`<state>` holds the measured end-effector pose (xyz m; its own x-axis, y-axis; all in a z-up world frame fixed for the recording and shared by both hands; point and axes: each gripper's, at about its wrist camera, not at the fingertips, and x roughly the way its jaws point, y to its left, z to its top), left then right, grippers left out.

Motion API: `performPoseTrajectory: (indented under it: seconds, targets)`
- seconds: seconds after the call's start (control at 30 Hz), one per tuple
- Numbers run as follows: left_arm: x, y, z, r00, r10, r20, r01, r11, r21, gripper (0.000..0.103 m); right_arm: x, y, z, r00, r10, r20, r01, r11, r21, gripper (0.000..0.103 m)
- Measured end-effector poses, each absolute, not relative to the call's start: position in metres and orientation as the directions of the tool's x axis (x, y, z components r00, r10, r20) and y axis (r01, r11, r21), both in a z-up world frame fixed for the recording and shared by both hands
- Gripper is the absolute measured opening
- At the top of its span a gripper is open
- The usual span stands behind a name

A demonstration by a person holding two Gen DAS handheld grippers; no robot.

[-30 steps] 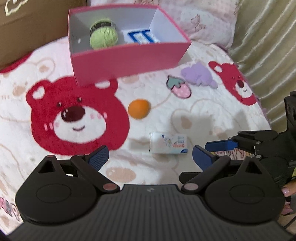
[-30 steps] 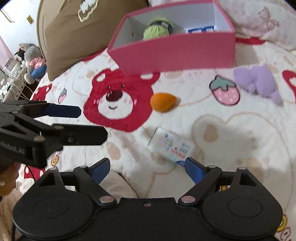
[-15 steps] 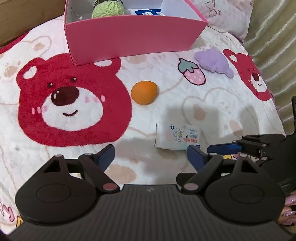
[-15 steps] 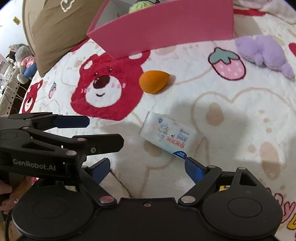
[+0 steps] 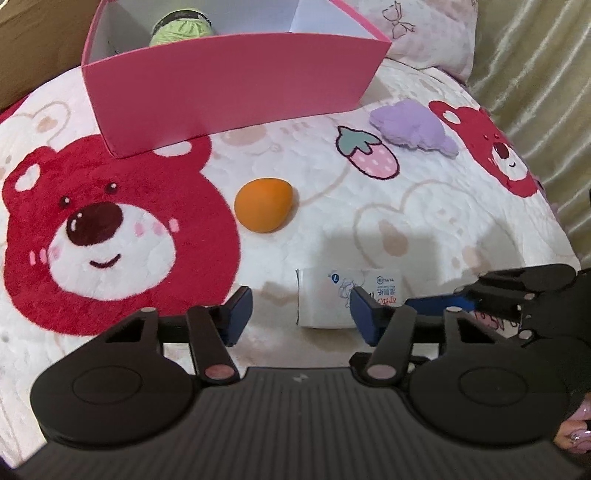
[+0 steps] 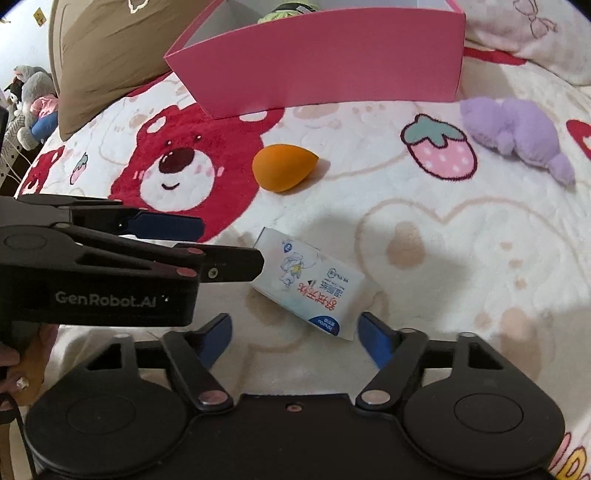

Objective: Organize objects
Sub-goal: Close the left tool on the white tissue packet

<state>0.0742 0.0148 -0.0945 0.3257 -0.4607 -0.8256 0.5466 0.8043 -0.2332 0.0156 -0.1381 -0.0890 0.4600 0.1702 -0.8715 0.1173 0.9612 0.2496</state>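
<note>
1. A plush blanket (image 5: 424,221), cream with red bear faces and a strawberry printed on it, is carrying everything I am working over.
2. A pink box (image 5: 229,85) is sitting open toward the blanket's far edge, and a green ball of yarn (image 5: 181,27) is showing just above its near wall.
3. A brown cushion (image 6: 110,55) is leaning beyond the blanket's far left edge in the right wrist view, with stuffed toys (image 6: 33,99) farther left.
4. A purple plush toy (image 6: 513,133) is lying near the blanket's right edge, beside the strawberry print.
5. A white tissue pack (image 6: 310,284) is lying flat toward the near edge, angled, with its blue-marked corner pointing at my right tool.
6. An orange teardrop sponge (image 6: 282,166) is resting between the box and the tissue pack, apart from both.
7. My left gripper (image 5: 299,314) is hovering just over the pack; its jaws have just been closing, yet they are standing apart, the right pad overlapping the pack's near right end and the left pad well clear of it.
8. My right gripper (image 6: 293,336) has also just been narrowing; the pack's near corner is sitting between its blue pads (image 6: 373,341), but neither one is pressing on it.
</note>
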Motion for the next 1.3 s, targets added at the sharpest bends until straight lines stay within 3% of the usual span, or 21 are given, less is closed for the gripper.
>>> performPoseTrajectory:
  seconds: [0.3, 0.43, 0.57, 0.73, 0.97, 1.3]
  targets:
    - [0.078, 0.014, -0.104, 0.282, -0.526, -0.802, 0.551, 0.773, -0.313, 0.038, 0.015, -0.138, -0.096, 0.468, 0.097, -0.878, 0.120, 0.978, 0.173, 0.049]
    - [0.084, 0.020, -0.103, 0.227, -0.591, -0.774, 0.506, 0.751, -0.425, 0.038, 0.019, -0.132, -0.088, 0.494, 0.064, -0.867, 0.066, 0.992, 0.111, 0.048]
    - [0.088, 0.024, -0.100, 0.211, -0.640, -0.739, 0.468, 0.730, -0.498, 0.038, 0.025, -0.127, -0.080, 0.525, 0.059, -0.849, -0.017, 0.998, 0.058, 0.050]
    - [0.093, 0.028, -0.104, 0.263, -0.565, -0.782, 0.454, 0.788, -0.417, 0.038, 0.030, -0.129, -0.083, 0.535, 0.067, -0.842, -0.050, 0.998, 0.047, 0.054]
    - [0.107, 0.038, -0.117, 0.237, -0.495, -0.836, 0.378, 0.840, -0.390, 0.043, 0.028, -0.136, -0.086, 0.536, 0.093, -0.839, -0.024, 0.995, 0.095, 0.072]
    - [0.094, 0.027, -0.126, 0.243, -0.549, -0.800, 0.369, 0.815, -0.447, 0.039, 0.026, -0.134, -0.096, 0.564, 0.149, -0.812, -0.058, 0.988, 0.142, 0.073]
